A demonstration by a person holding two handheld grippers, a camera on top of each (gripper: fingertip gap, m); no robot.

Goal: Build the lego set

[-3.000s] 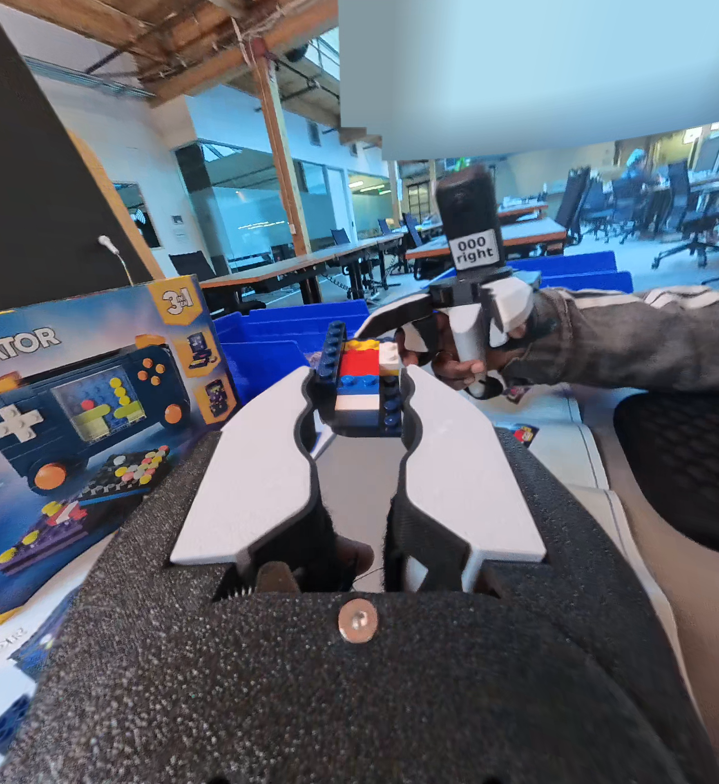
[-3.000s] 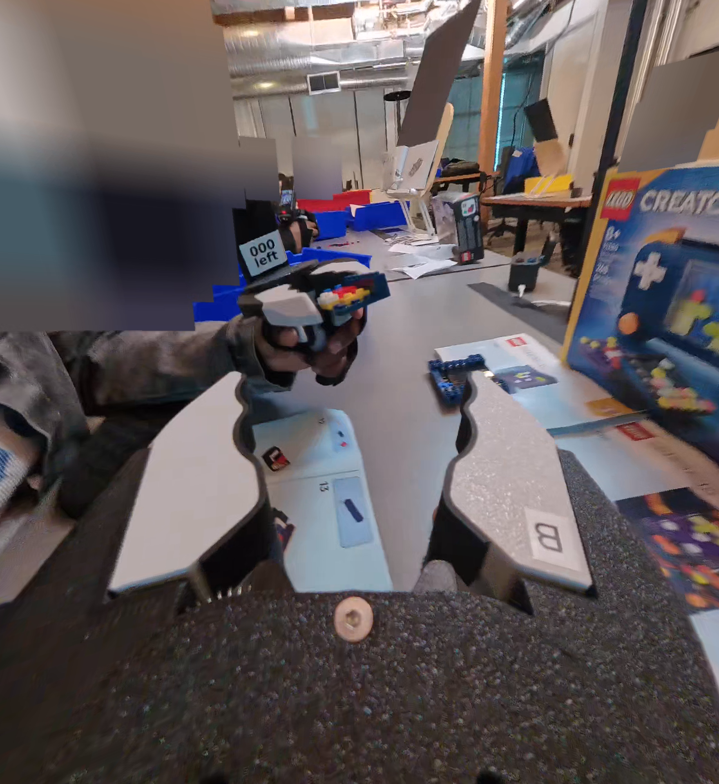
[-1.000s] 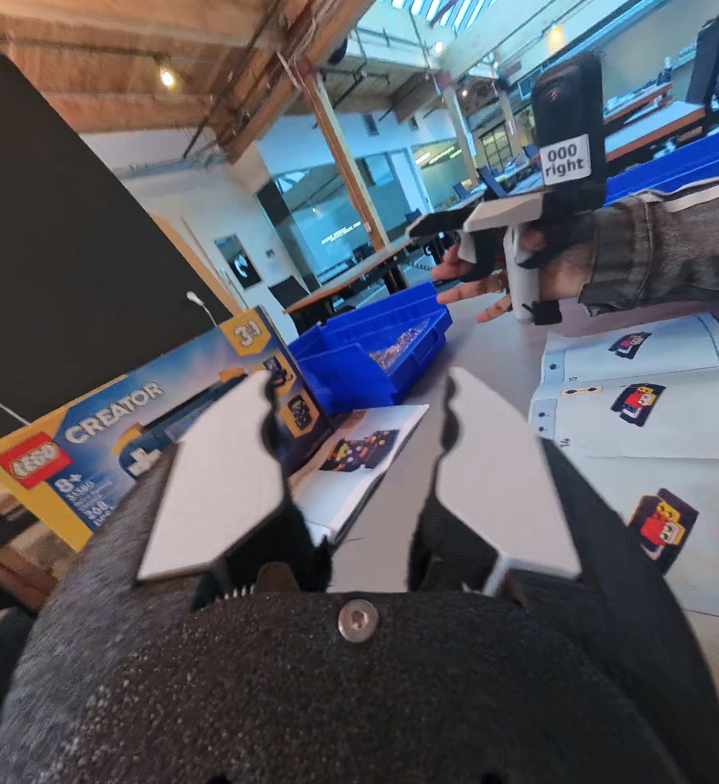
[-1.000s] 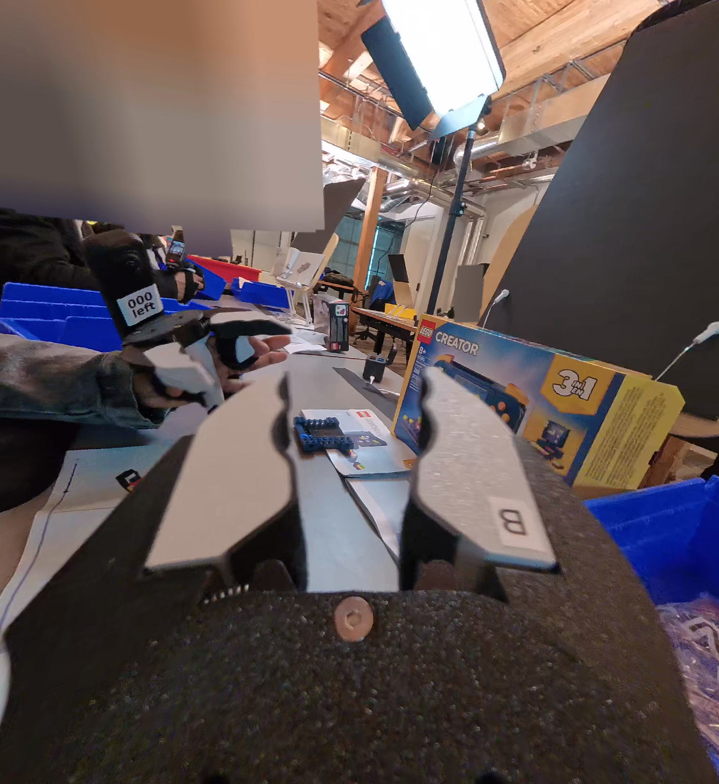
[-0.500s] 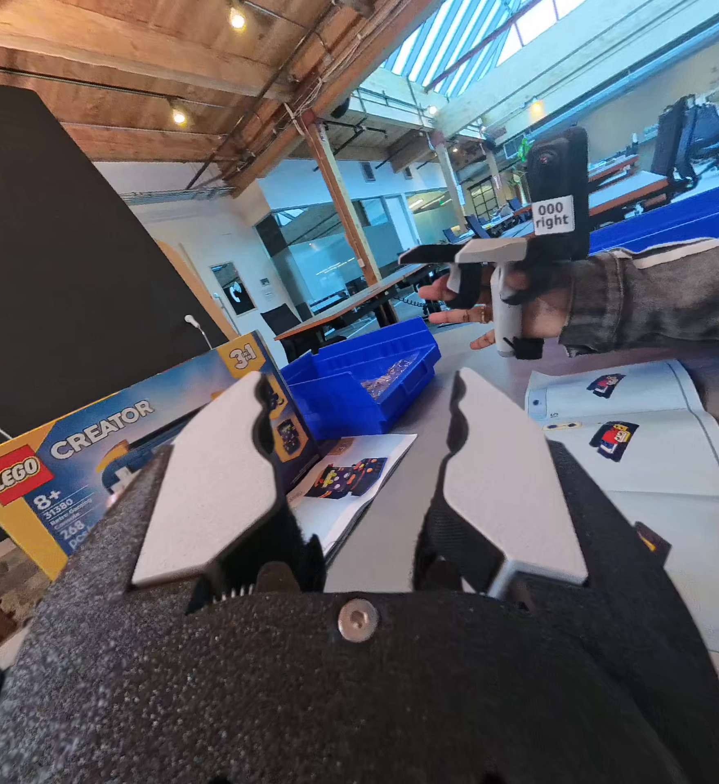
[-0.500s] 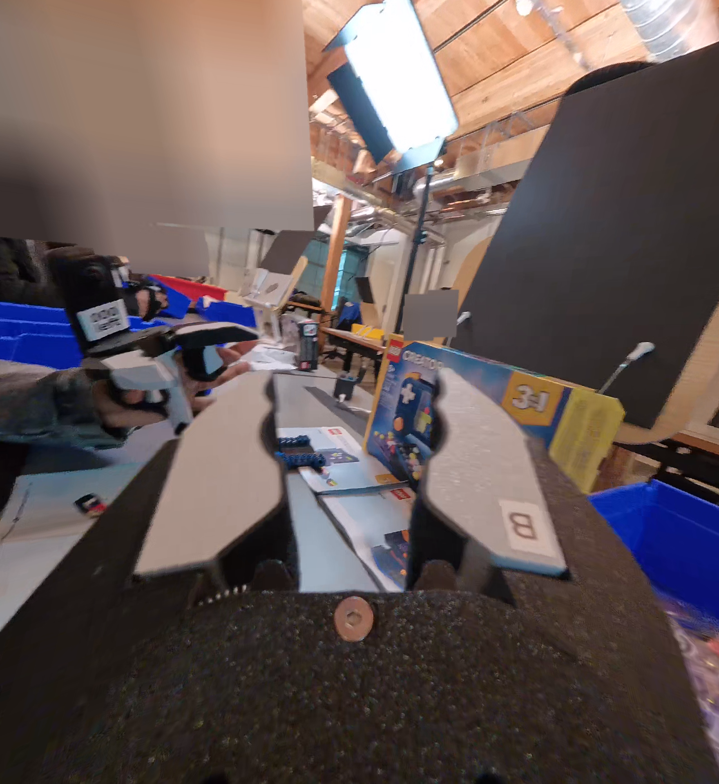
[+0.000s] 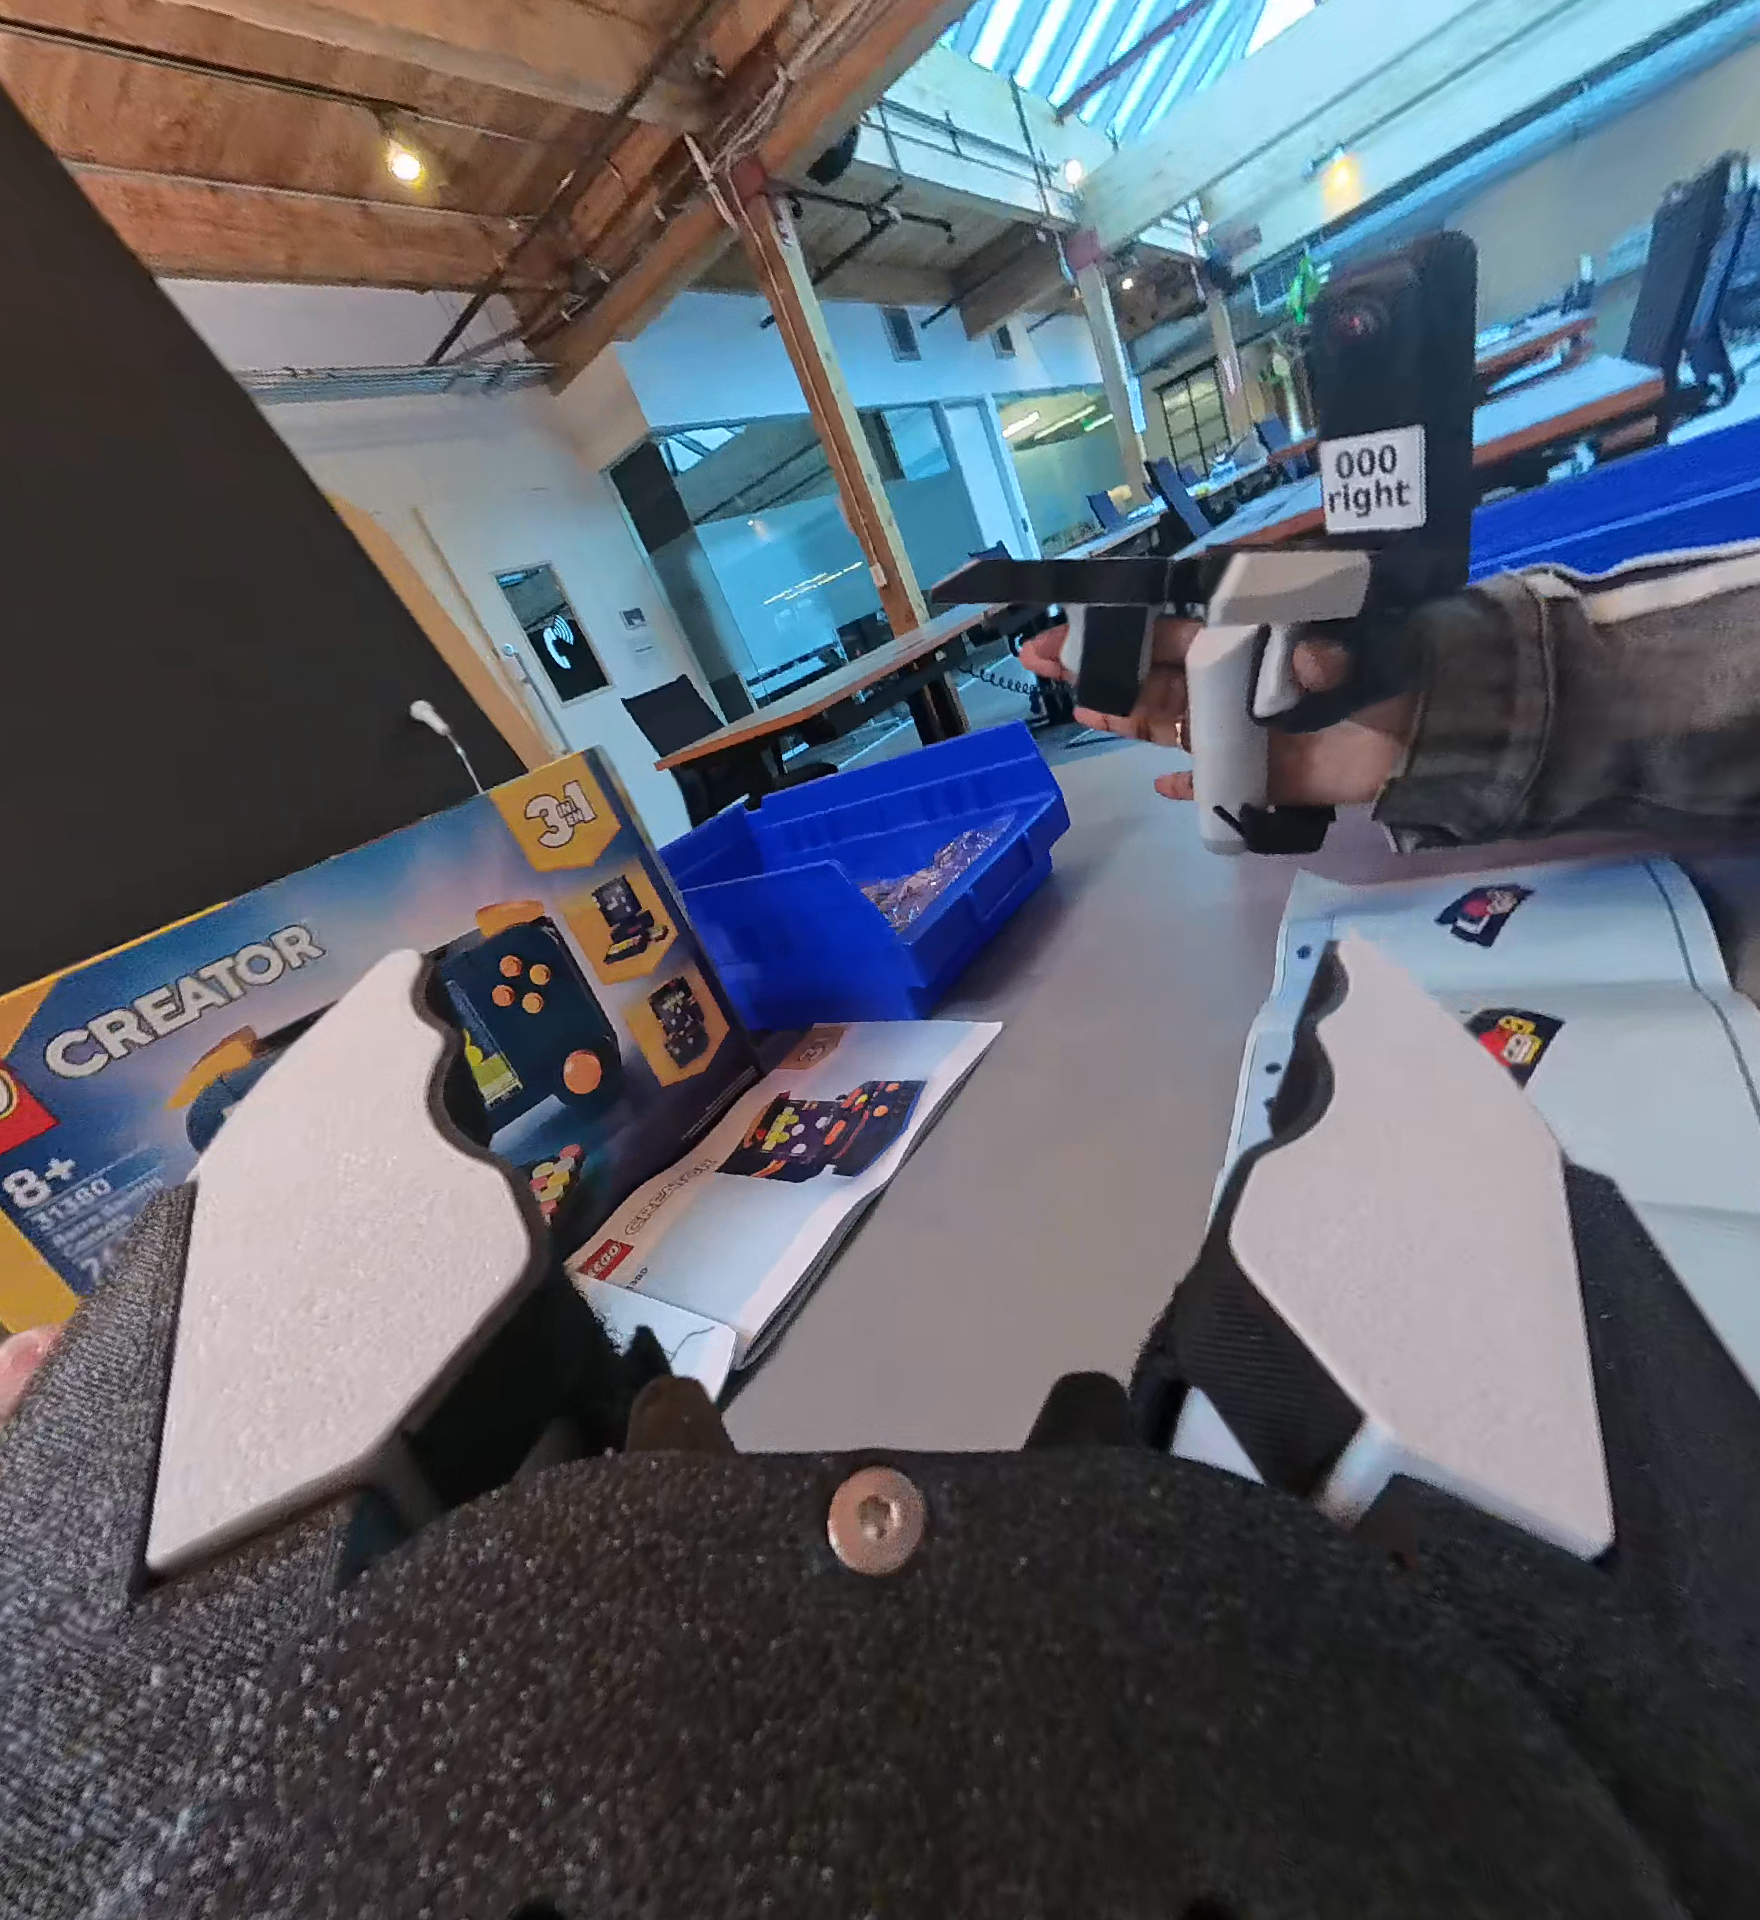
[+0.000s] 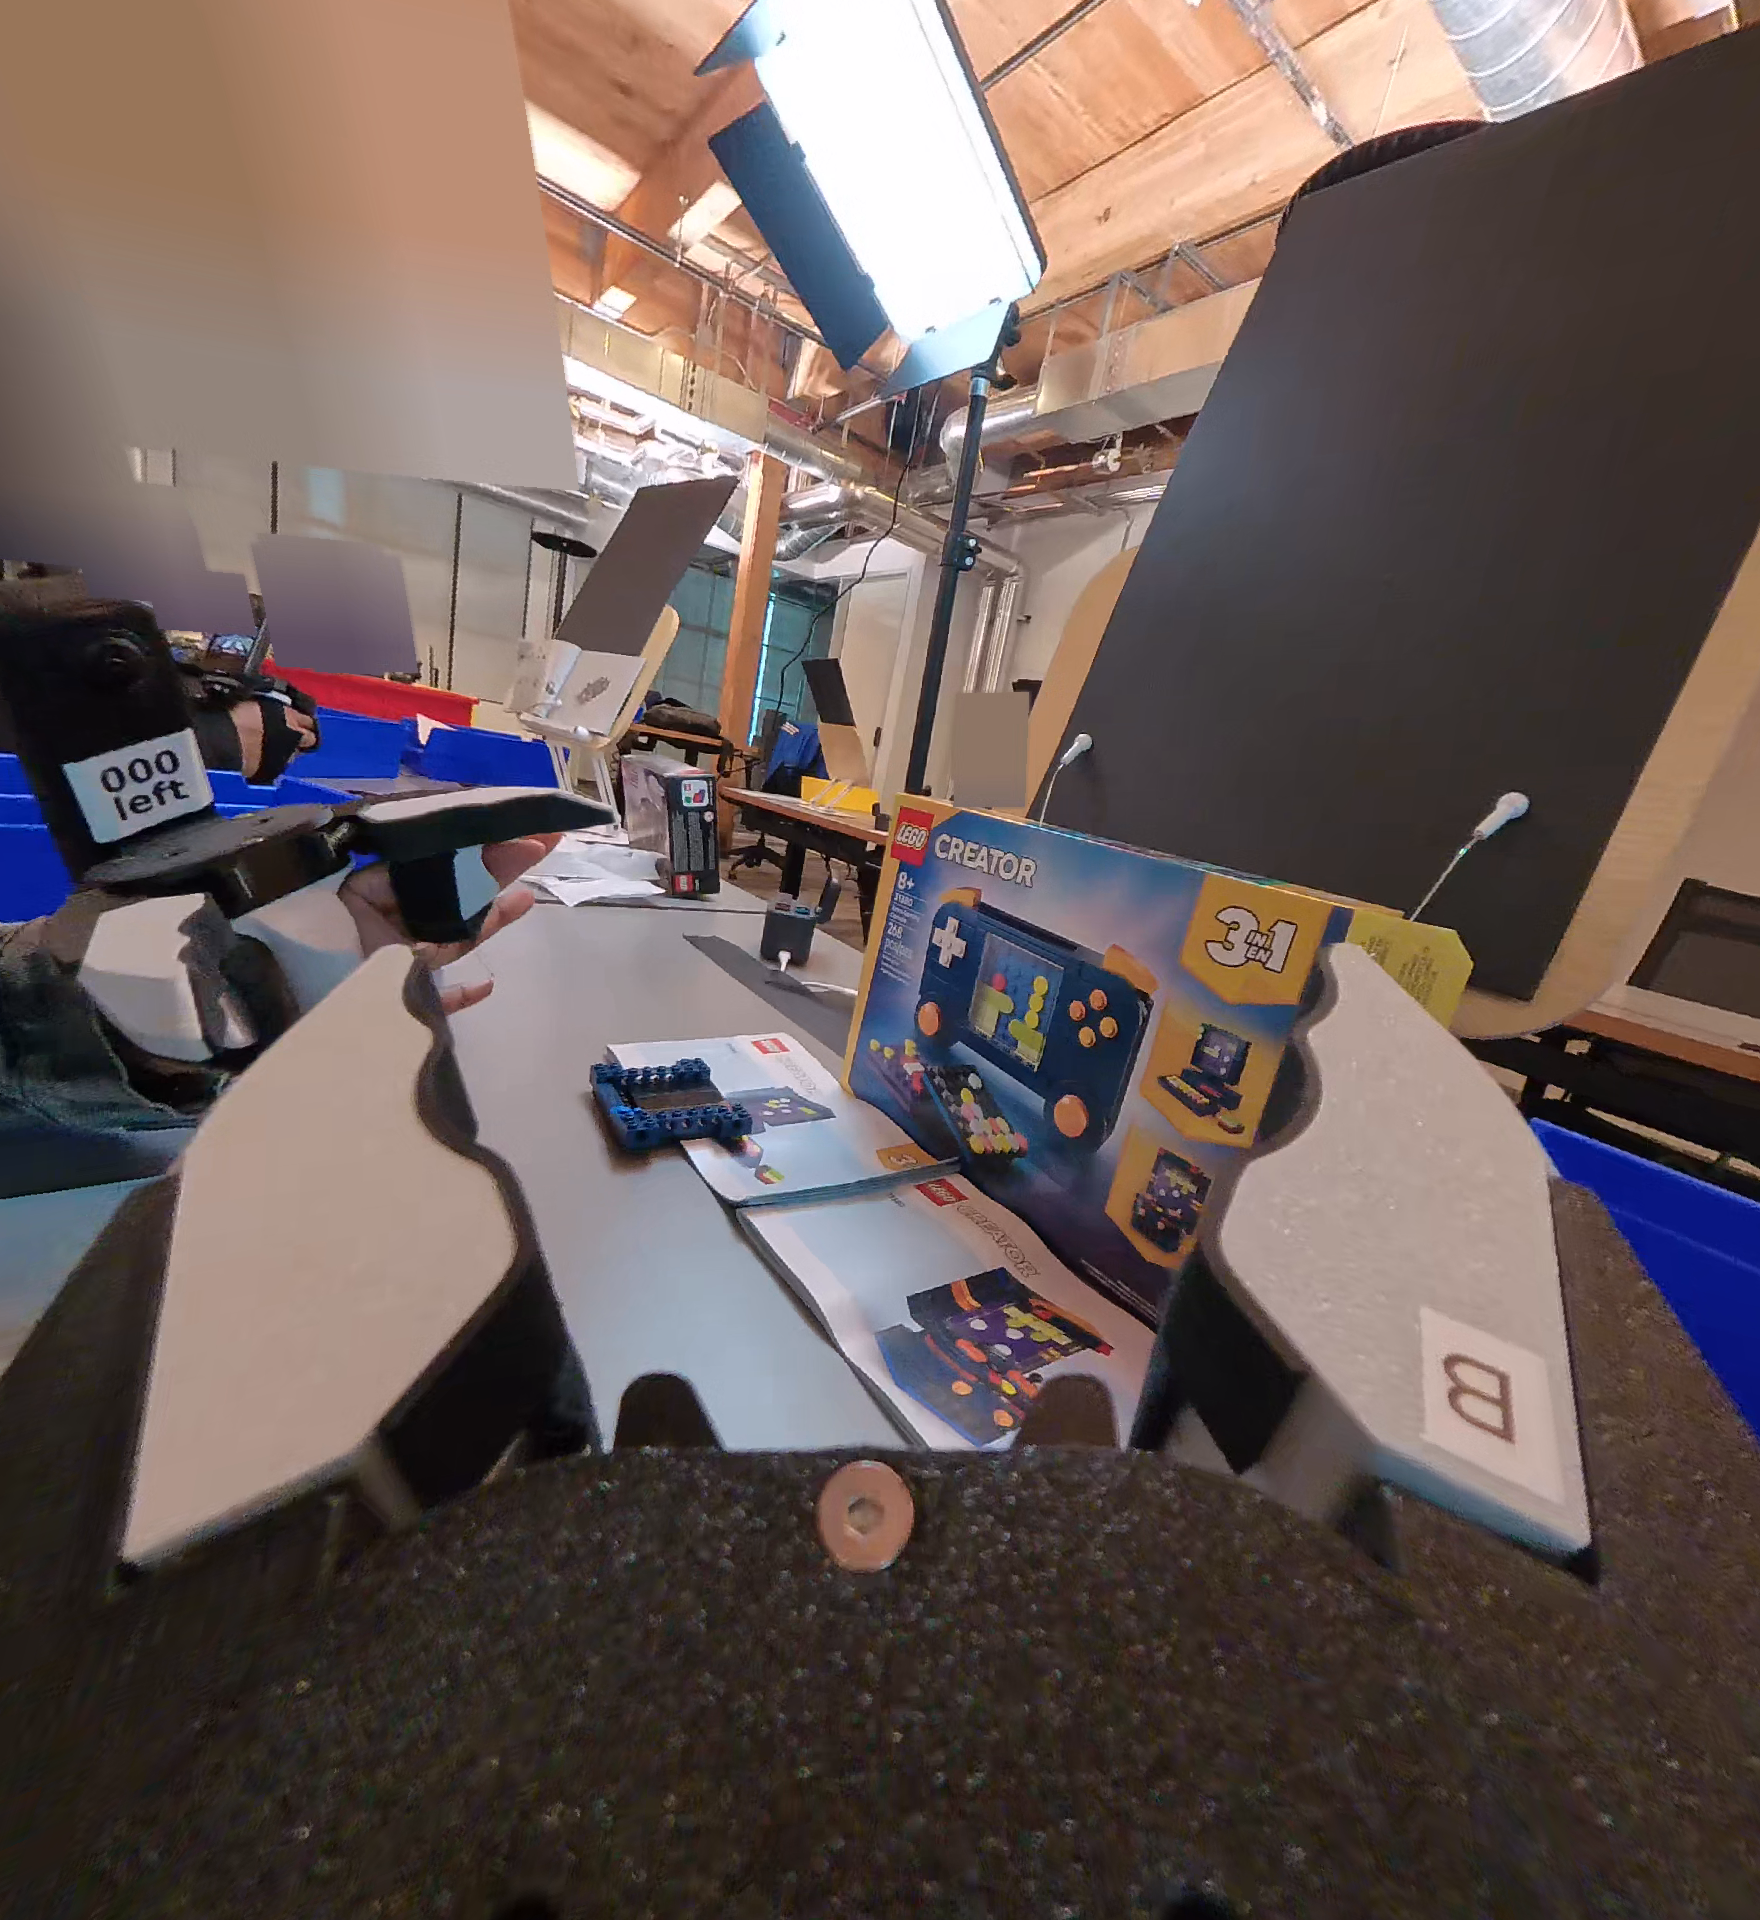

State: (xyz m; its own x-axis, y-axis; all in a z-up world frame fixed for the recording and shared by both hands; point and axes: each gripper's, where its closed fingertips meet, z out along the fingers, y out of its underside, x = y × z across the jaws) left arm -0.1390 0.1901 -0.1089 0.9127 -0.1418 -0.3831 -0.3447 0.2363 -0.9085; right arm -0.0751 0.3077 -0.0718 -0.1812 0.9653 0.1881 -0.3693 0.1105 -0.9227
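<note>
While both tools hang above the grey desk (image 8: 647, 1278), here is how it lies.

Left gripper (image 7: 876, 977): fingers (image 7: 336, 1226) spread wide apart, nothing between them, only bare desk and paper showing through the gap. In the right wrist view it shows side-on (image 8: 502, 821), a hand (image 8: 440, 894) around its grip with the hand's own fingers stretched out.

Right gripper (image 8: 865, 987): fingers (image 8: 336, 1216) also wide apart, grasp bare. From the left wrist view it is held up in the air (image 7: 1052, 592), well above the desk, in a hand (image 7: 1219, 717) with a grey sleeve (image 7: 1624, 707).

Nearest to the left gripper: a thin booklet (image 7: 803, 1164) lying flat just ahead of the left finger, and a large open instruction sheet (image 7: 1582, 997) under and beyond the right finger.

Toy box (image 8: 1115, 1029): standing upright on the desk, blue and yellow, picturing a handheld game console; it sits just behind the left gripper's left finger (image 7: 263, 1039).

Blue bin (image 7: 855, 883): on the desk past the box, shiny plastic bags inside.

Blue brick frame (image 8: 668, 1107): a small rectangular build resting on a booklet (image 8: 782, 1122), ahead of the right gripper and near the box front, apart from both grippers.

Second booklet (image 8: 938, 1299): flat, closer in, between the right gripper's fingers.

Behind: a dark panel (image 8: 1478, 540) and a lit studio lamp (image 8: 886, 177) on a stand.
</note>
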